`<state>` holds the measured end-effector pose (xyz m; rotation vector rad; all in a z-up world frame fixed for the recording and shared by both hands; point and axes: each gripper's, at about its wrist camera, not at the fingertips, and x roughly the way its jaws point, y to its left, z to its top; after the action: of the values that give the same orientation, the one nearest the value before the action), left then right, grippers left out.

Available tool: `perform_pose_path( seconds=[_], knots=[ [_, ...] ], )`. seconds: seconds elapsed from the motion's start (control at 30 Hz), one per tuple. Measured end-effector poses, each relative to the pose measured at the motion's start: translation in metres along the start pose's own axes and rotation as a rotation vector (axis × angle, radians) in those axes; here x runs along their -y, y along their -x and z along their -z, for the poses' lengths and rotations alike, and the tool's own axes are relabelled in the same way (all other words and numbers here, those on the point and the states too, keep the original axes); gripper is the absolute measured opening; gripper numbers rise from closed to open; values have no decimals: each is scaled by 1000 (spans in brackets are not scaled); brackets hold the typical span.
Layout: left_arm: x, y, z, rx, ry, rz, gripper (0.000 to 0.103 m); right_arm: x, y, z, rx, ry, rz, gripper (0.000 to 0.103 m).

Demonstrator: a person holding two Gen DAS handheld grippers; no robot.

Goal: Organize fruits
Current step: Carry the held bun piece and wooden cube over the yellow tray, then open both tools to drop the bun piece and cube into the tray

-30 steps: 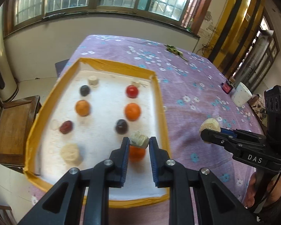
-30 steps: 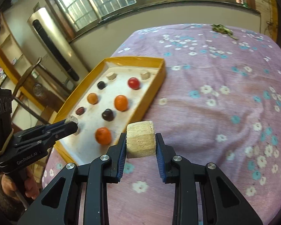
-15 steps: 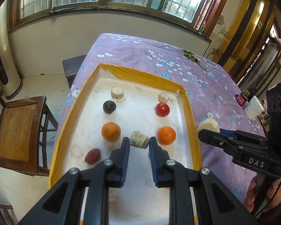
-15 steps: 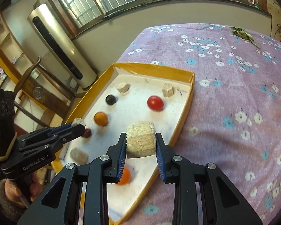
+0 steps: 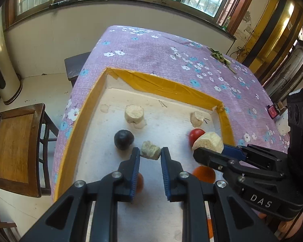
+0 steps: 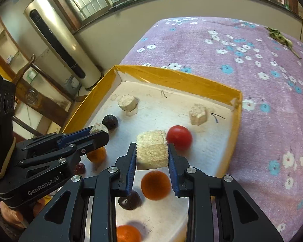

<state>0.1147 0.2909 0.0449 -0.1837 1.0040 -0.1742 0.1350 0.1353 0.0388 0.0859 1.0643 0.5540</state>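
So the table (image 5: 151, 46) with the purple flowered cloth has the big yellow-edged tray (image 6: 235, 109) on it, and both my hands are over the tray right now, each carrying a pale chunk of what looks like cut fruit. I'd call this the carry-and-place step.

My right tongs (image 6: 152, 153) are clamped tight on the big chunk (image 6: 152, 149), which hangs above the tray floor, with the red fruit (image 6: 179, 137) at about 2 o'clock from it and the orange fruit (image 6: 155, 185) at 6 o'clock. My left tongs (image 5: 150, 154) are closed hard on the small chunk (image 5: 150, 150), with the dark plum (image 5: 123, 139) at 10 o'clock.

Two more pale chunks sit at the far end of the tray, toward 12 o'clock, one per column. My guess is that these two go next to them, so next up: lower each onto bare tray without bumping the round fruit, then let go.
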Motion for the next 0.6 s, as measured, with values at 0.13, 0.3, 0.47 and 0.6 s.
perform_pose_path(
  seconds=[0.13,0.3,0.47,0.6],
  knots=[
    [-11,-7,-6,-11,13,-2,23,-8,-14,-3,-28,31,4,28],
    [-18,-16,-12,-22,20,-16,23,-9,-27,-2,-58,35,5,28],
    [-13,-18,-20,-12,-20,-41,23,-6,-32,-2,-69,45,27,28],
    [-9,-21,-23,-18,-70,-75,24,-1,-30,-1,-70,58,51,28]
  ],
)
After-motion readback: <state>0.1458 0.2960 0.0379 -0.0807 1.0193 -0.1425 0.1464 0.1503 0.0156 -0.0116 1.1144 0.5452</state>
